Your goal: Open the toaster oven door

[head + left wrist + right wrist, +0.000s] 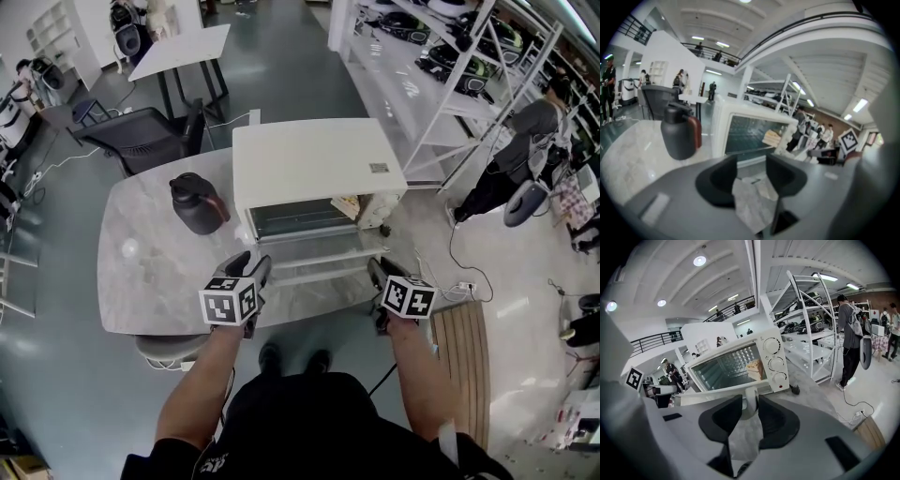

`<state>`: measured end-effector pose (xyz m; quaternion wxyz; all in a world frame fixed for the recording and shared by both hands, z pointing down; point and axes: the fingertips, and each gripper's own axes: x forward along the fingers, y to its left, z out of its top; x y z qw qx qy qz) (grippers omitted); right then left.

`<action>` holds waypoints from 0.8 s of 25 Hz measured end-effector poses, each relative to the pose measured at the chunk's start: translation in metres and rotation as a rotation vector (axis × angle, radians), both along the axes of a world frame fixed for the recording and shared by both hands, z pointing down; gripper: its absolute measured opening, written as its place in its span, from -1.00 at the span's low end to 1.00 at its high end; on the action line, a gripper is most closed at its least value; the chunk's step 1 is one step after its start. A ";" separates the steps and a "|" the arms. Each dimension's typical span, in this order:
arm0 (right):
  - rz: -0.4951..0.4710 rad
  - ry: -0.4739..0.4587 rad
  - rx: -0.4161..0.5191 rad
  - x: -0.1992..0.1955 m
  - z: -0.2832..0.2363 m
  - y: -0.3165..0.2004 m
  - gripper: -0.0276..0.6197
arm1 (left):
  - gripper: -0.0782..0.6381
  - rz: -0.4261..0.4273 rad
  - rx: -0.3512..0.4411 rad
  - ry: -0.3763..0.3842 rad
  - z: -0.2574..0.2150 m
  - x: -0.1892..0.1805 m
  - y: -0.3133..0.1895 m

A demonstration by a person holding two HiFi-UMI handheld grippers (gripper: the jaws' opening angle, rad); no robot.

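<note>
A white toaster oven (314, 164) stands on the grey marble table (150, 272), with its glass door (314, 248) swung down and part open. Bread (754, 369) lies inside it. The white bar handle (323, 274) runs along the door's front edge. My right gripper (378, 274) is at the handle's right end, and in the right gripper view its jaws (750, 404) are shut on the white handle post (749, 401). My left gripper (253, 265) hovers by the door's left end. It is open (751, 164), with only table top showing between its fingers.
A black jug (197, 203) with a red side stands on the table left of the oven. Behind the table are an office chair (141, 136) and a white table (183, 47). White shelving (441, 66) and a person (525, 141) are at the right.
</note>
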<state>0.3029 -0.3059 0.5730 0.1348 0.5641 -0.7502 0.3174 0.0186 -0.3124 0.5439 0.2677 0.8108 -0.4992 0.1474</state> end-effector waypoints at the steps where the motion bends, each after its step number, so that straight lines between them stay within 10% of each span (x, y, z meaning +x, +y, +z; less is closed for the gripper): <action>1: 0.001 -0.004 -0.007 0.001 0.004 0.003 -0.61 | -0.22 0.000 -0.008 -0.005 0.004 0.000 0.003; 20: -0.063 -0.115 -0.057 0.016 0.029 0.038 -0.57 | -0.23 -0.079 -0.087 -0.066 0.052 0.002 0.041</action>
